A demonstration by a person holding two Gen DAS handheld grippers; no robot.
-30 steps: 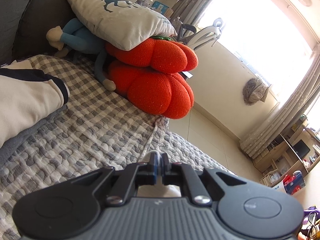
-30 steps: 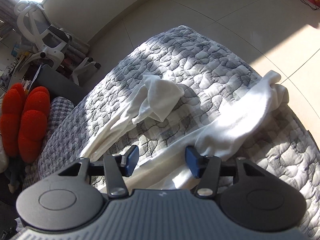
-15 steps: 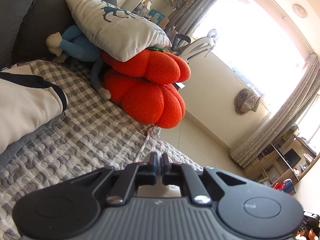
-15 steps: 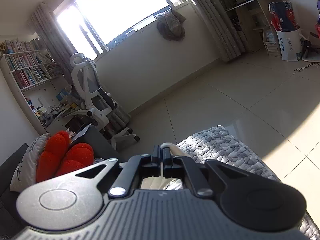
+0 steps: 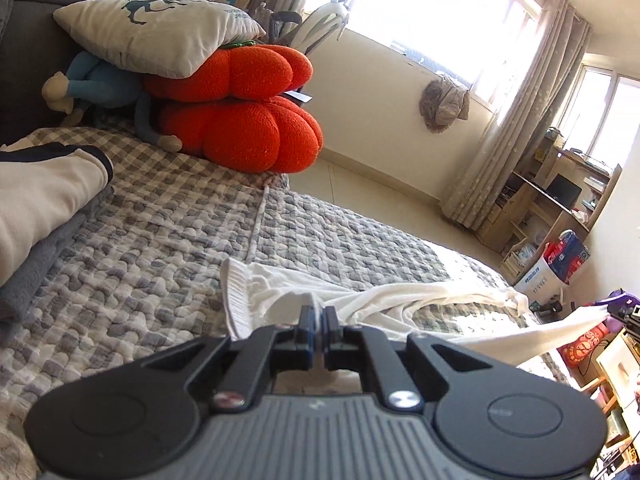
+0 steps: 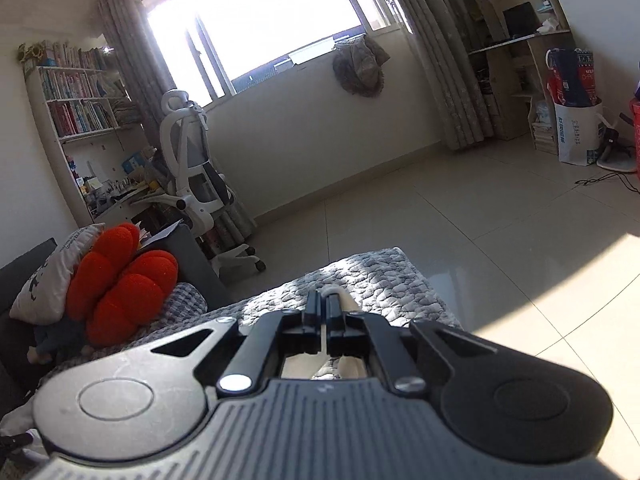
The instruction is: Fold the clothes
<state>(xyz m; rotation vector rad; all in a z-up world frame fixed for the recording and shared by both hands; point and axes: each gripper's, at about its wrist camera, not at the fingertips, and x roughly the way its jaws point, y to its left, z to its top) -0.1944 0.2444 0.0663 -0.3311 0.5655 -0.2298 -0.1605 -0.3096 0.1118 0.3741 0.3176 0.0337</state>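
Grey quilted bed (image 5: 168, 240) in a sunlit room, both the left gripper (image 5: 319, 320) and the right gripper (image 6: 325, 308) pinched on the white garment (image 5: 360, 300), the right one newly closed and raised.

The right gripper (image 6: 324, 312) closed on the white garment (image 6: 340, 300) and lifted it.

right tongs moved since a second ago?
Yes. The right tongs rose off the quilt, shut on white cloth; the view now faces the window.

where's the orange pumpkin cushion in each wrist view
Left wrist: the knitted orange pumpkin-shaped cushion sits upper left, a stack of two under a grey printed pillow.
Right wrist: it sits at the left edge, middle height.
Shared landmark: the white office chair by the window.
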